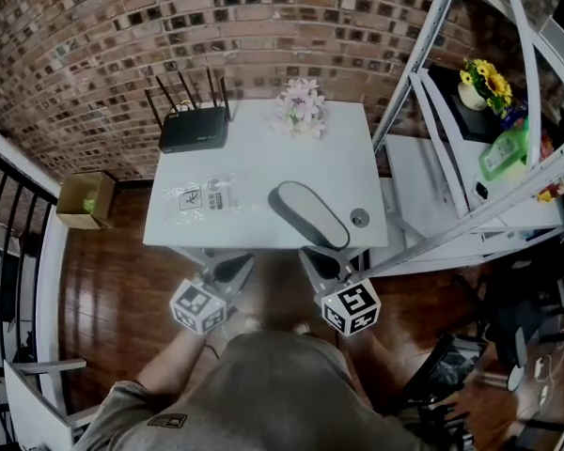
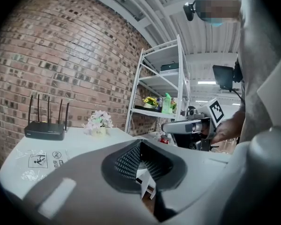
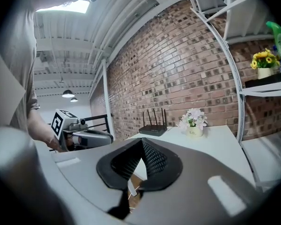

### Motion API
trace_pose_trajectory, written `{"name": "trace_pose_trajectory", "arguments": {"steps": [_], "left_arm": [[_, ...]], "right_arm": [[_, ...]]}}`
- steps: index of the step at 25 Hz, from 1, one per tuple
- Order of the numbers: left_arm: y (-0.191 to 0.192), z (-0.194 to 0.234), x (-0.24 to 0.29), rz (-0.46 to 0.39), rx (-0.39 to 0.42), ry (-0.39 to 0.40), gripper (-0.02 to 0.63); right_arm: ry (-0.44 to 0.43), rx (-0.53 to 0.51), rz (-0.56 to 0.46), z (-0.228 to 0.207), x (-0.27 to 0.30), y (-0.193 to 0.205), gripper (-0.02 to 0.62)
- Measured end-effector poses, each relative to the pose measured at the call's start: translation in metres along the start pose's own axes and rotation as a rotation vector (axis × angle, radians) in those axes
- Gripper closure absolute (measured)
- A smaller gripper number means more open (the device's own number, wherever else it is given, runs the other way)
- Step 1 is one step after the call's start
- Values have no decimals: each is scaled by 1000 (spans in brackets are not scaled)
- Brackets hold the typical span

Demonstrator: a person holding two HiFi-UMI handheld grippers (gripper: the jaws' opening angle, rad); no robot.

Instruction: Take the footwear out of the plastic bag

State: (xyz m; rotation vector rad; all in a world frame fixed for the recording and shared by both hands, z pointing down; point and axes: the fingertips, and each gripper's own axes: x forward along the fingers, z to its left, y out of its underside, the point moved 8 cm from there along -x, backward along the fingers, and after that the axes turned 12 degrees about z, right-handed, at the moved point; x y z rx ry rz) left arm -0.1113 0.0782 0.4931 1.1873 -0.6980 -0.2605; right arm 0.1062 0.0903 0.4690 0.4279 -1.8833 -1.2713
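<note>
A grey slipper lies bare on the white table, near its front right. The flat clear plastic bag with printed warning marks lies to its left, also seen in the left gripper view as the bag. My left gripper hangs at the table's front edge, below the bag, shut and holding nothing. My right gripper sits just in front of the slipper's near end, also shut and holding nothing. Each gripper view shows the other gripper beside it. The slipper is hidden in both gripper views.
A black router and a small pot of pale flowers stand at the table's back. A small round disc lies right of the slipper. A white metal shelf stands at the right, a cardboard box on the floor left.
</note>
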Motion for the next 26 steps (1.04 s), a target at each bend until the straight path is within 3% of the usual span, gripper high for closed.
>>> {"name": "trace_pose_trajectory", "arguments": {"steps": [26], "left_arm": [[-6,-3,3,10,-3,-19,604]], "right_arm": [[-18,-15,-8,-3,-3,0,583]]}}
